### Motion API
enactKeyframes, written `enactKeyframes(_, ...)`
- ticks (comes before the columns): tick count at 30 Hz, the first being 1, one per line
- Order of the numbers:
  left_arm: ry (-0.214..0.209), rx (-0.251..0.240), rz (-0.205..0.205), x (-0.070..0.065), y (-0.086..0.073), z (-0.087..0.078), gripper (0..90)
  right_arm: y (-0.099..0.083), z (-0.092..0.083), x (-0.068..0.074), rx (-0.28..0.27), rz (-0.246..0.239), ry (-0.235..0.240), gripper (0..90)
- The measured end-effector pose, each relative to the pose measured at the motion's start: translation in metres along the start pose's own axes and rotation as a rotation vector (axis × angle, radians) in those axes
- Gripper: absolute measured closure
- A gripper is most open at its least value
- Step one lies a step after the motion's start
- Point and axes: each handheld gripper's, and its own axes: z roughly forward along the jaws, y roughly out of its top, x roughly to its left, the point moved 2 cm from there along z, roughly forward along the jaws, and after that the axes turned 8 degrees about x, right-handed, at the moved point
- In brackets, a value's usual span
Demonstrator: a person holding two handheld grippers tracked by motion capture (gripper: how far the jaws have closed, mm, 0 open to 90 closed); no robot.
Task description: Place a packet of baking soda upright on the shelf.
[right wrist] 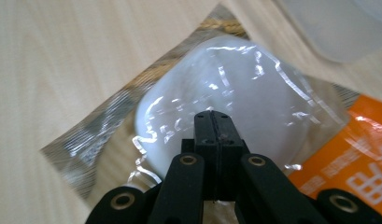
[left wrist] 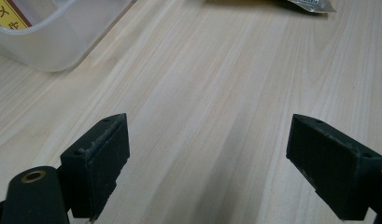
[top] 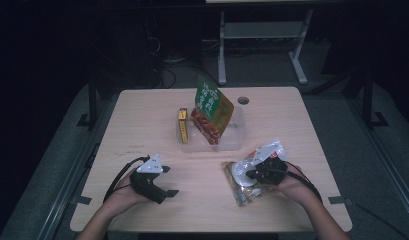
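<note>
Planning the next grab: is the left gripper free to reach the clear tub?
Probably yes: the left gripper is open and empty, with bare table between it and the tub.

Under my right gripper [right wrist: 215, 122] lies a clear packet [right wrist: 254, 100] showing white, with orange print beside it. Ahead, my pale wood table [top: 142, 130] holds a green-and-red bag [top: 212, 107].

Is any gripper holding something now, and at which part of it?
The right gripper is shut on the clear snack bag, pinching its wrapper film over the white piece inside. The left gripper is open, holding nothing.
</note>
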Motion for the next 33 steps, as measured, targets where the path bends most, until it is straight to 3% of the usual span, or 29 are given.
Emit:
enactKeyframes(9,0.001,-0.007,0.004,-0.002,0.002,-0.001,12.9,0.016,0.011,0.012,0.004,-0.068,0.032,90.0)
enactKeyframes(16,-0.003,-0.021,-0.004,-0.003,0.003,-0.003,12.9,0.044,0.025,0.038,-0.006,-0.142,0.073,90.0)
enactKeyframes(26,-0.034,-0.016,0.009,-0.006,0.007,0.004,12.9,0.069,0.036,0.072,-0.043,-0.215,0.148,90.0)
enactKeyframes(29,-0.045,-0.027,0.016,-0.009,0.011,0.006,12.9,0.067,0.025,0.067,-0.080,-0.183,0.155,89.9)
enactKeyframes(31,-0.055,-0.031,0.022,-0.010,0.016,0.009,13.2,0.059,0.015,0.058,-0.099,-0.143,0.150,83.9)
enactKeyframes(33,-0.065,-0.036,0.026,-0.012,0.023,0.013,13.2,0.048,0.004,0.050,-0.109,-0.073,0.155,78.4)
